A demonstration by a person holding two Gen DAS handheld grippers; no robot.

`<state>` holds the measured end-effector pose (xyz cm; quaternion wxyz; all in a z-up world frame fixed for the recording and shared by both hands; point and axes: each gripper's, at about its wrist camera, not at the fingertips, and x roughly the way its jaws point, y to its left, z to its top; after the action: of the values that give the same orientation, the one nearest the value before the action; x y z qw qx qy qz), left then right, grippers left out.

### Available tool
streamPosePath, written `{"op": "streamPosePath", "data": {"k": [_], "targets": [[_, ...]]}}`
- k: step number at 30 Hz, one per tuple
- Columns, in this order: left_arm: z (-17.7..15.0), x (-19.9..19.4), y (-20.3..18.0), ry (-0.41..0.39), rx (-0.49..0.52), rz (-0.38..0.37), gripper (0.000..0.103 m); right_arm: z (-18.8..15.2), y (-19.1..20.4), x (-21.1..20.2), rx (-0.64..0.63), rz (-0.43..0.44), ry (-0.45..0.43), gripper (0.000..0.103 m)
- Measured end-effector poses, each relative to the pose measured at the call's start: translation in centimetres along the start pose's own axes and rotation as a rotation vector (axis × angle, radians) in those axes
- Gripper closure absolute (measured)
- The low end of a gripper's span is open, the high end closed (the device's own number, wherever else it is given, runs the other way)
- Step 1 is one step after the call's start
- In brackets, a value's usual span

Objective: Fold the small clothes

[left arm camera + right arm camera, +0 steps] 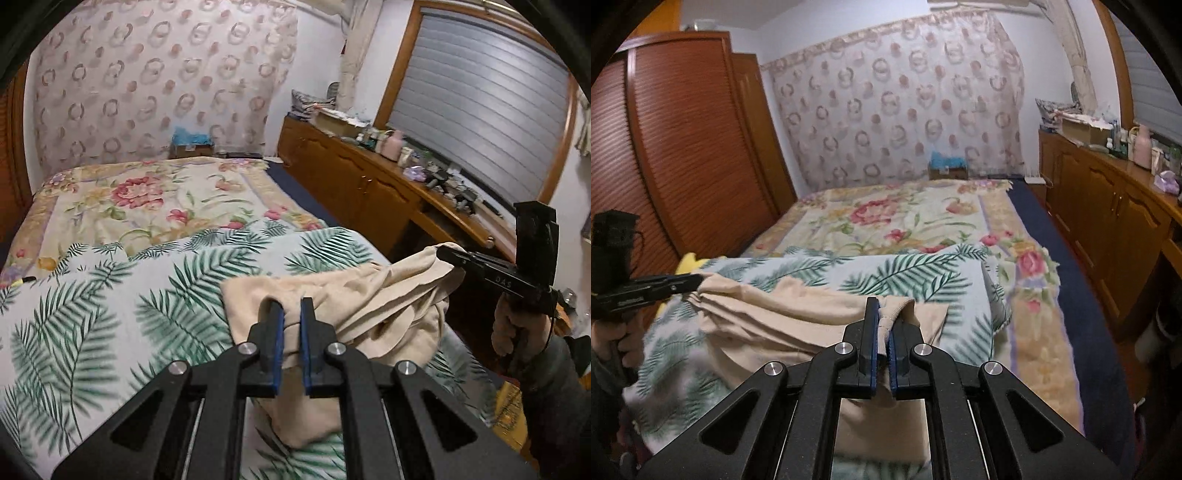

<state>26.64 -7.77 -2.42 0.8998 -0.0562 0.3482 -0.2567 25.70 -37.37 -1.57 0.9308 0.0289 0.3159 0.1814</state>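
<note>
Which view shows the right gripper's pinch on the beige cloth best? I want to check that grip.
The right wrist view: the right gripper is close up, its blue pads shut on a hem of the beige garment. The left wrist view shows it only from the side, farther off, its tip in the cloth's edge.

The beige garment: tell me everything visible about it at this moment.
The beige garment is a small piece of thin, soft, plain cloth, creased and bunched, with a stitched hem showing in the right wrist view. It hangs stretched between the left gripper and the right gripper, each shut on an upper edge. The middle sags in folds and its lower part appears to rest on the palm-leaf blanket on the bed. Nothing else touches it.
</note>
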Motion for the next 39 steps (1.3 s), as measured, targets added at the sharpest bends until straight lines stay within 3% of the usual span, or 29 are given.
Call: {"op": "streamPosePath", "data": {"k": [7, 8, 11, 15, 18, 24, 29, 31, 33, 34, 36, 39], "targets": [[1.0, 4.7, 2.8, 0.083, -0.025, 0.017, 0.098, 1.1, -1.6, 5.7, -0.027, -0.043, 0.099, 0.098], [0.9, 4.9, 3.0, 0.091, -0.028, 0.008, 0.097, 1.2, -1.8, 5.9, -0.036, -0.059, 0.105, 0.092], [0.3, 4.7, 2.8, 0.114, -0.009, -0.006, 0.093, 0.8, -2.2, 5.0, -0.053, -0.077, 0.082, 0.057], [-1.1, 3.4, 2.2, 0.121, 0.065, 0.056, 0.085, -0.3, -2.8, 3.2, -0.07, -0.073, 0.071, 0.053], [-2.1, 2.9, 2.0, 0.147, 0.087, 0.051, 0.084, -1.6, -2.6, 2.7, -0.116, -0.063, 0.106, 0.052], [-3.2, 4.1, 1.6, 0.192, 0.111, 0.052, 0.082, -3.5, -1.4, 5.6, -0.207, -0.037, 0.215, 0.052], [-2.2, 6.5, 1.2, 0.2, 0.141, 0.06, 0.082, -2.0, -1.3, 7.6, -0.215, -0.009, 0.195, 0.053], [-1.5, 7.3, 1.3, 0.192, 0.139, 0.067, 0.082, -1.1, -1.5, 8.3, -0.219, 0.009, 0.186, 0.067], [-0.6, 7.9, 1.6, 0.18, 0.129, 0.065, 0.082, -0.2, -2.0, 9.0, -0.194, 0.027, 0.18, 0.09], [-0.3, 8.2, 1.8, 0.177, 0.123, 0.069, 0.082, 0.2, -2.2, 9.2, -0.173, 0.036, 0.174, 0.095], [0.3, 8.7, 2.3, 0.167, 0.114, 0.082, 0.082, 1.1, -3.2, 9.5, -0.121, 0.0, 0.152, 0.097], [0.7, 9.2, 3.1, 0.159, 0.107, 0.123, 0.081, 1.8, -4.0, 9.8, -0.088, -0.145, 0.145, 0.098]]}}
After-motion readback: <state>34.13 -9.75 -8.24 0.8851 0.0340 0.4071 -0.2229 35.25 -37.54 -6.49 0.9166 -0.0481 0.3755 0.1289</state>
